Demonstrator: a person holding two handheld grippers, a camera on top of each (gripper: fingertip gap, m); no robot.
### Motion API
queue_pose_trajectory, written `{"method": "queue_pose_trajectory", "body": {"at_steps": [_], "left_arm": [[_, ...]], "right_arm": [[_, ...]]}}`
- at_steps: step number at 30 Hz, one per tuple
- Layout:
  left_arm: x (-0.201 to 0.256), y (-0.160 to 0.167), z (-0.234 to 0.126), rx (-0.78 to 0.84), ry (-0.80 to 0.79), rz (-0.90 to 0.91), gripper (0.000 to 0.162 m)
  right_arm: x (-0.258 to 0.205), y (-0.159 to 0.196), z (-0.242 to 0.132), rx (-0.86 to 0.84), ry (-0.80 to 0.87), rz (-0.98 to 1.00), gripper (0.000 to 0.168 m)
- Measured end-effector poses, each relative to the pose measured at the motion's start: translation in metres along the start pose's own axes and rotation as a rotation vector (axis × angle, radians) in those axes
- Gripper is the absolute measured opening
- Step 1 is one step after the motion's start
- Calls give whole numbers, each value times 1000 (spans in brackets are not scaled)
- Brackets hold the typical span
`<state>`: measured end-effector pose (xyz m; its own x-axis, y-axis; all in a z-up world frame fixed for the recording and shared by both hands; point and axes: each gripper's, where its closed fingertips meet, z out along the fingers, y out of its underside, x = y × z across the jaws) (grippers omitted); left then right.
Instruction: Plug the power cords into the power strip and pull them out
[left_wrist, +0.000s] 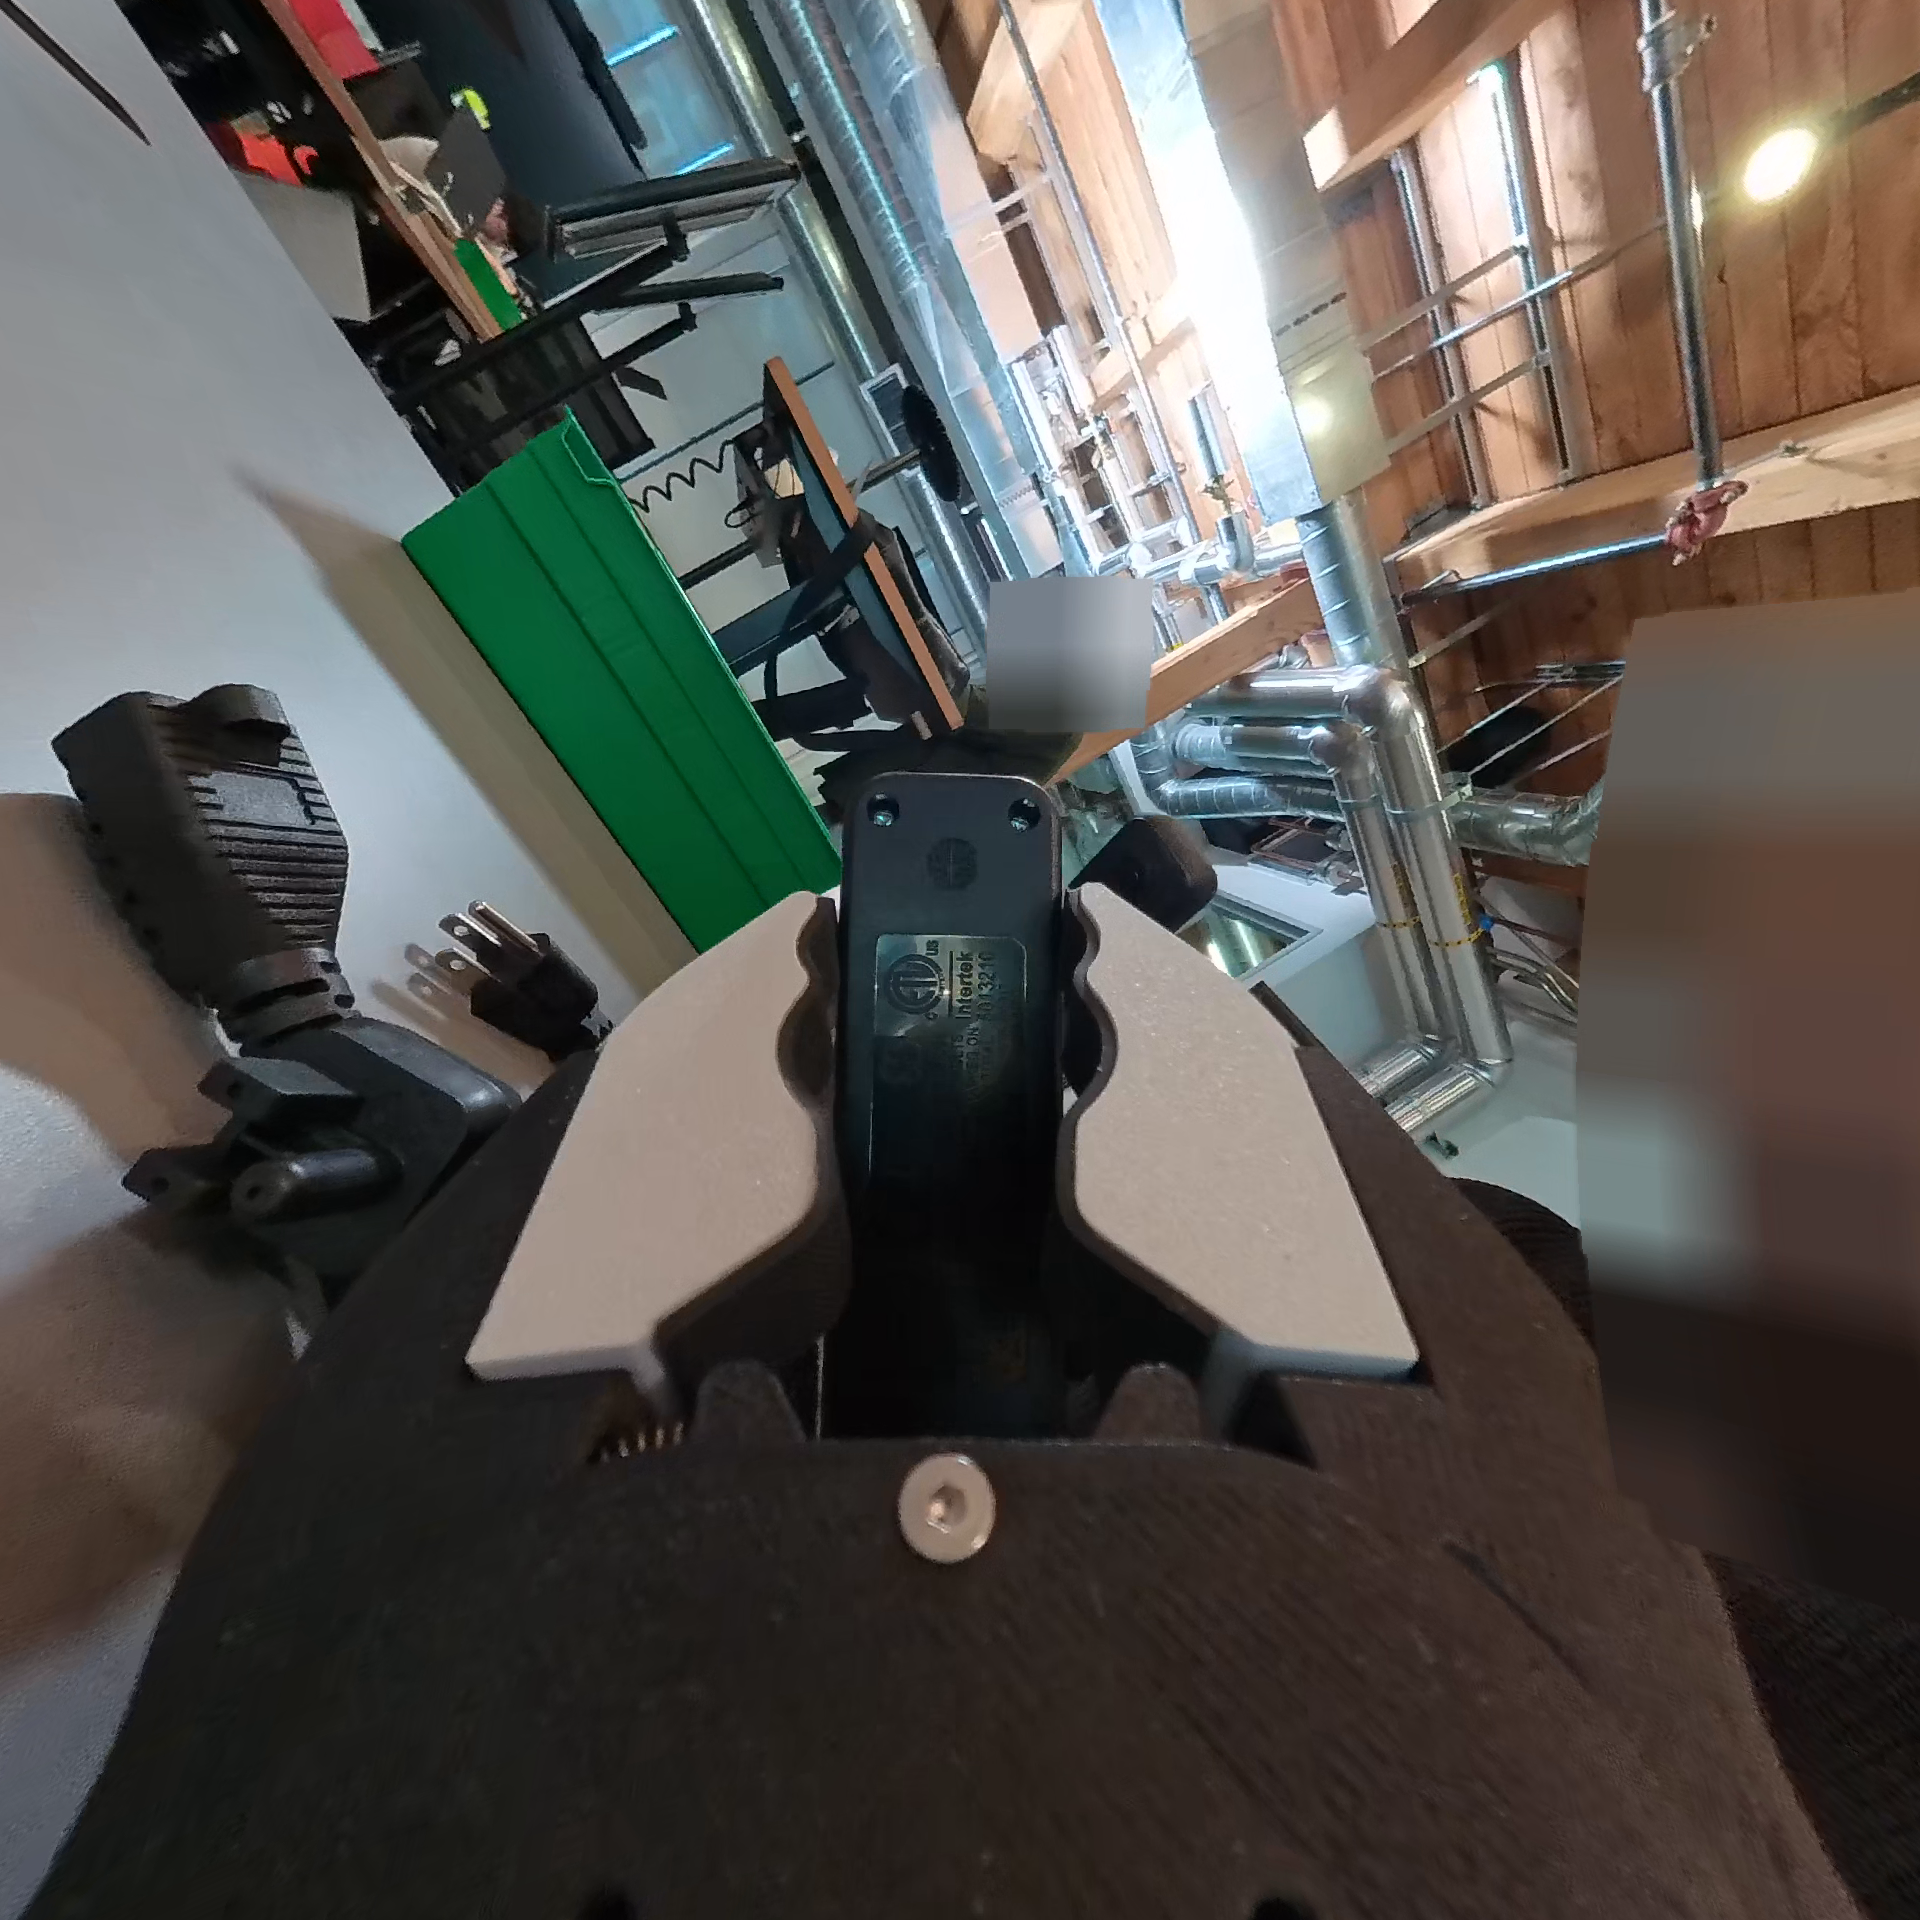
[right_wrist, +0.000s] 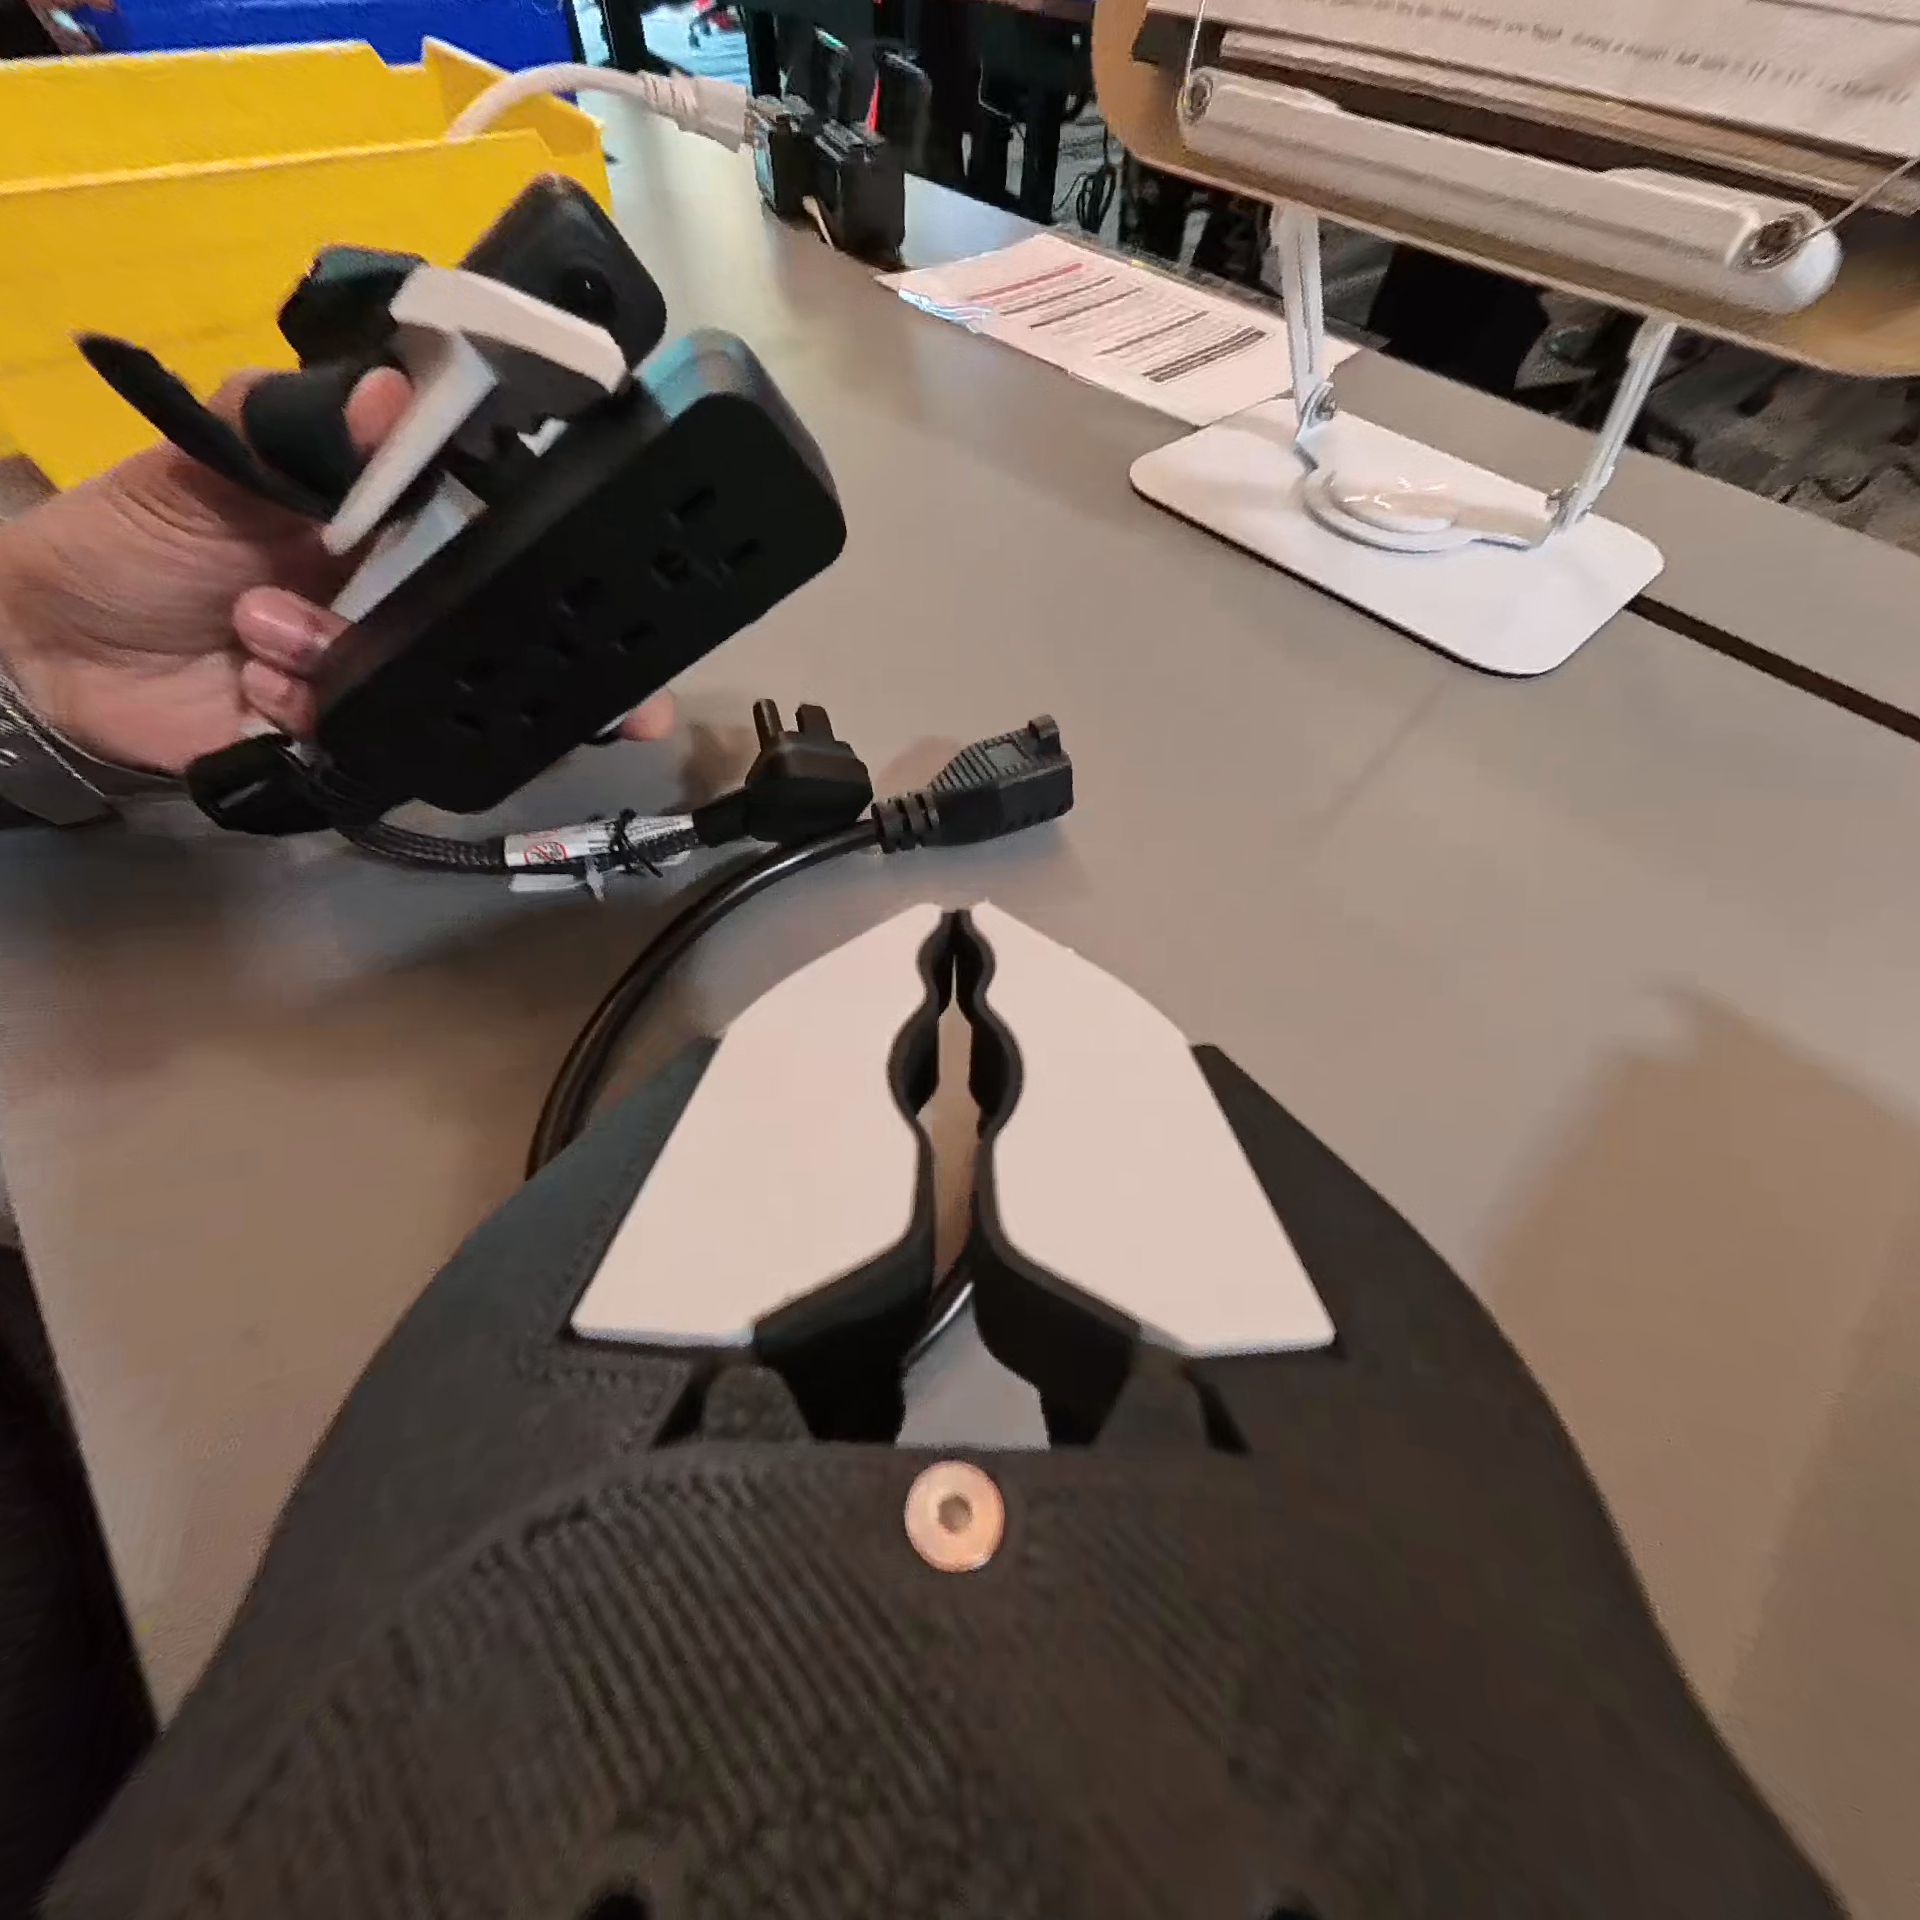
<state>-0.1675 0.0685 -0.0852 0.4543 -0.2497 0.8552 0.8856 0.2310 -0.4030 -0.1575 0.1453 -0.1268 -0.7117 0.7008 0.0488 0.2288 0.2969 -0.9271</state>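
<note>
My left gripper (left_wrist: 948, 914) is shut on the black power strip (left_wrist: 951, 1039), whose labelled back faces the camera. In the right wrist view the left gripper (right_wrist: 488, 416), held by a hand, keeps the strip (right_wrist: 623, 582) tilted above the table with its sockets facing out. Two black cord ends lie on the grey table below it: an angled plug (right_wrist: 805, 774) and a ribbed connector (right_wrist: 997, 779). In the left wrist view a pronged plug (left_wrist: 499, 966) and a ribbed connector (left_wrist: 208, 831) show at the left. My right gripper (right_wrist: 956, 920) is shut and empty, above a loop of black cable (right_wrist: 623, 997).
A yellow bin (right_wrist: 208, 208) stands at the back left and a green bin (left_wrist: 603, 665) shows in the left wrist view. A white stand (right_wrist: 1403, 540) on a flat base is at the right, with a printed sheet (right_wrist: 1101, 312) behind it. A white cable (right_wrist: 707, 104) lies at the back.
</note>
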Motion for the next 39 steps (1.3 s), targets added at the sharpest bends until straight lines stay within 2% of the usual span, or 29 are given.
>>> {"method": "queue_pose_trajectory", "body": {"at_steps": [1,2,7,10,12,20,24,25,26,29,34,39], "left_arm": [[0,0,0,1,-2,4,43],[1,0,0,2,-4,10,42],[16,2,7,10,26,102,42],[32,-1,12,78,60,159,42],[39,1,16,117,62,197,41],[52,10,24,139,124,250,41],[53,22,26,31,137,300,55],[51,28,28,-11,122,320,71],[48,33,30,-49,101,349,80],[37,47,35,-155,11,456,93],[19,66,36,-317,-111,602,91],[9,80,36,-417,-141,641,85]], "right_arm": [[0,0,0,7,-6,-7,0],[-1,-2,0,27,-24,-3,0],[-42,-32,-1,181,-222,163,30],[-79,-34,11,179,-328,252,50],[-98,-36,18,171,-389,294,57],[-103,-38,17,170,-423,296,50],[-101,-34,13,138,-463,282,47],[-99,-33,12,128,-459,268,46],[-98,-31,12,114,-456,253,46],[-99,-22,11,50,-465,222,45],[-104,-9,9,-57,-493,165,44],[-106,1,4,-147,-526,145,44]]}}
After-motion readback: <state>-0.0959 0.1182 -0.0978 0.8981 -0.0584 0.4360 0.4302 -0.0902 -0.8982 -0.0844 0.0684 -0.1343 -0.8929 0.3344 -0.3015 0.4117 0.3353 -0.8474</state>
